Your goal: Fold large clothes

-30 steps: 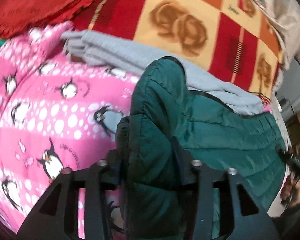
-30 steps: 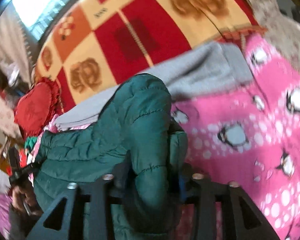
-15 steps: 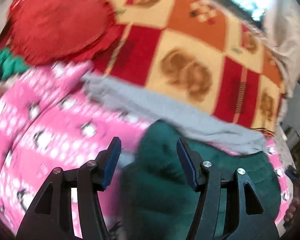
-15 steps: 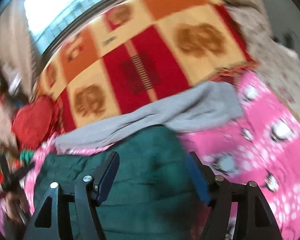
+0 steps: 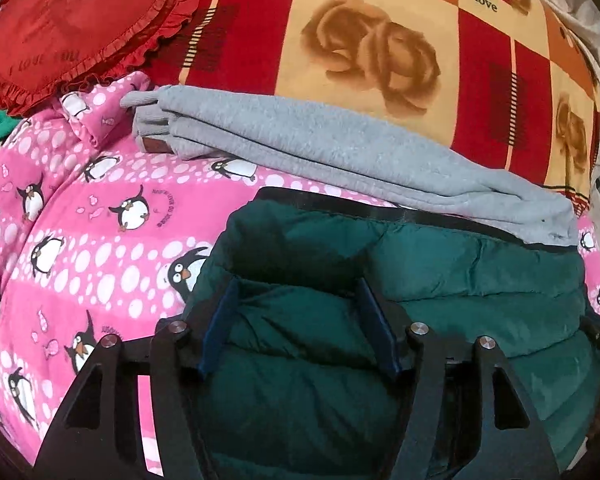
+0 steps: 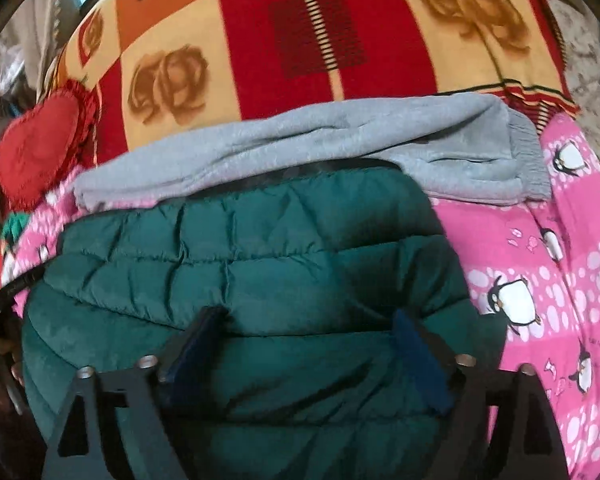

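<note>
A dark green quilted puffer jacket (image 5: 460, 280) lies folded on the pink penguin blanket (image 5: 80, 220); it also shows in the right wrist view (image 6: 240, 264). My left gripper (image 5: 298, 292) is open and hovers just above the jacket's left end, holding nothing. My right gripper (image 6: 308, 320) is open above the jacket's right end, holding nothing. A folded grey sweatshirt (image 5: 320, 144) lies just behind the jacket, seen in the right wrist view too (image 6: 340, 136).
A red, orange and cream rose-patterned blanket (image 5: 380, 40) covers the back. A red heart-shaped frilly cushion (image 5: 72, 24) sits at the back left. The pink penguin blanket (image 6: 560, 280) extends to the right of the jacket.
Both grippers held a fold of the jacket one second ago. They let go and opened, and the jacket now lies flat beneath them.
</note>
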A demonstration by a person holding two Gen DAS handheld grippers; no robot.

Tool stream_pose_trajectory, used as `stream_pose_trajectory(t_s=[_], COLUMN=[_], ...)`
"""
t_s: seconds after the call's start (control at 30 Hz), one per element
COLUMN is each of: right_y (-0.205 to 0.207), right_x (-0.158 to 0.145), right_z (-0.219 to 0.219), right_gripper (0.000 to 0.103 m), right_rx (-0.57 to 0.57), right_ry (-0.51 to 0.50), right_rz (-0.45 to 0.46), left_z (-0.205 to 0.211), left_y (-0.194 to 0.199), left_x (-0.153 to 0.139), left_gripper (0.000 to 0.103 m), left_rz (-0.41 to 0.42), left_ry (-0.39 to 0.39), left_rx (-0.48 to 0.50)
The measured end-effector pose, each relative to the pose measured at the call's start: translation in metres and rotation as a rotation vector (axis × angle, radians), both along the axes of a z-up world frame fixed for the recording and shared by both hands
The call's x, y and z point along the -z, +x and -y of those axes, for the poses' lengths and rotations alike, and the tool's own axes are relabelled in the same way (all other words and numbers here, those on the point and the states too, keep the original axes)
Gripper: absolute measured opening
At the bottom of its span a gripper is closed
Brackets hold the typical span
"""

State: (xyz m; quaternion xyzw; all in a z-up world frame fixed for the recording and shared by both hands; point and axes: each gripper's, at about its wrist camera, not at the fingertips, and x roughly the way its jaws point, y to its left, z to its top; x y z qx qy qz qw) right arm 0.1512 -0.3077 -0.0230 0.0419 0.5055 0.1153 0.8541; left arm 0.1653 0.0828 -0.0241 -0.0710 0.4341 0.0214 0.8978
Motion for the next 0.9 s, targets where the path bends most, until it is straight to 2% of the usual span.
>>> stream_pose_trajectory(t_s=[0.23,0.63,0.77,0.9], right_y=[-0.001,-0.004,-0.004,-0.005], right_x=[0.002,0.003,0.003,0.004], right_z=[-0.001,-0.007,-0.007,-0.008], right_gripper=[0.103,0.103,0.103,0.103], right_rx=[-0.003,0.001,0.001,0.001], right_ry=[0.0,-0.022,-0.028,-0.032], right_rz=[0.008,0.034,0.038,0.038], left_z=[-0.005,-0.012,-0.01,0.001], left_y=[0.004,0.003,0.003,0.005], left_x=[0.004,0.006,0.006,0.004], left_gripper=[0.067,0.068,0.068,0.069], left_rz=[-0.005,0.009,0.009,-0.001], left_ry=[-0.039,-0.112,-0.094,-0.005], left_rx=[-0.002,-0.009,-0.009,-0.007])
